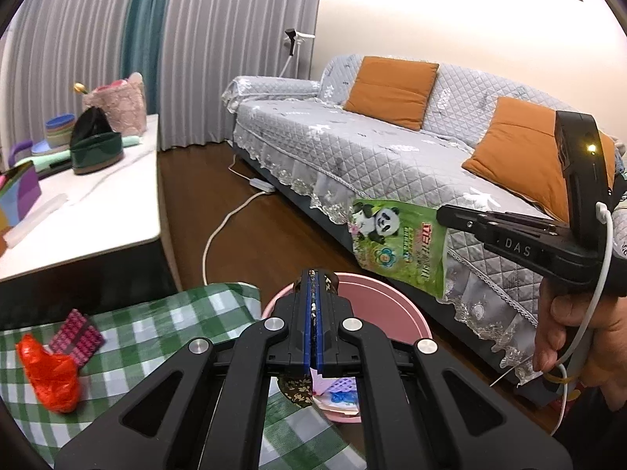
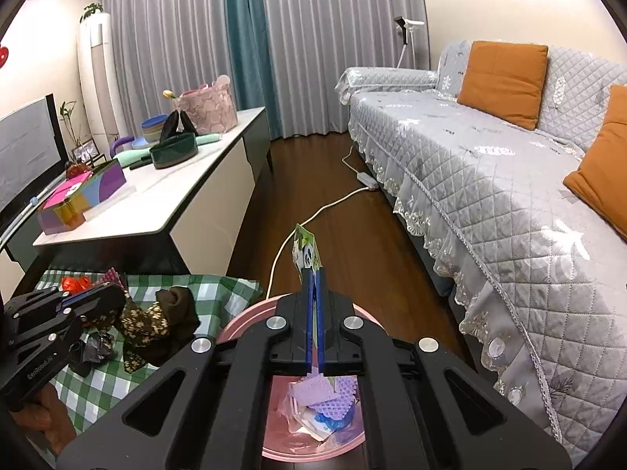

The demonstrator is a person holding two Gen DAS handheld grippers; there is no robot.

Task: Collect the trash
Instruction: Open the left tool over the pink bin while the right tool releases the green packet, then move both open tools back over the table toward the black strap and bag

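My left gripper is shut on a dark floral scrap, which hangs over the pink bin. From the right wrist view, the left gripper holds that scrap above the green checked cloth, beside the bin's rim. My right gripper is shut on a green panda packet above the bin; the left wrist view shows the right gripper and the packet hanging from it. Purple waffle pieces lie in the bin.
A red plastic bag and a pink patterned wrapper lie on the checked cloth. A crumpled grey scrap lies there too. A white-topped low table stands left, a grey quilted sofa right, a white cord on the wooden floor.
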